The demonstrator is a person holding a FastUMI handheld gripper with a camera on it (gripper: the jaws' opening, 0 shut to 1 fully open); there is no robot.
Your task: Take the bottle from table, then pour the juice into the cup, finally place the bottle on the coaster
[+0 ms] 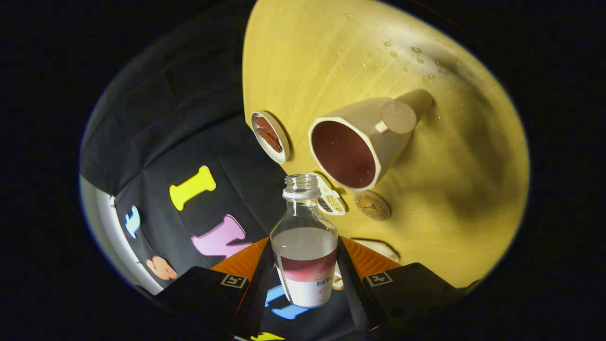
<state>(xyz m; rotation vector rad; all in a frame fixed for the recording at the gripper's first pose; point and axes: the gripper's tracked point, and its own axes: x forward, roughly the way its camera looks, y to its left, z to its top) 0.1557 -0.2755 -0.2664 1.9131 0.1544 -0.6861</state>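
Observation:
My gripper (305,279) is shut on a clear uncapped bottle (304,237), both fingers pressing on its sides at the label. A little red juice lies low in the bottle. The view is rolled, so the wooden table (331,57) appears tilted. Beyond the bottle's open mouth stands a cream faceted cup (360,142) with a round wooden handle; red juice fills its inside. A small round brown coaster (373,205) lies on the table just beside the cup, a short way beyond the bottle mouth.
A small white dish (270,136) with brown slices sits near the table edge beside the cup. A little dish of grains (331,202) lies right behind the bottle neck. Water droplets (416,49) dot the far table. Another white dish (378,247) peeks past one finger.

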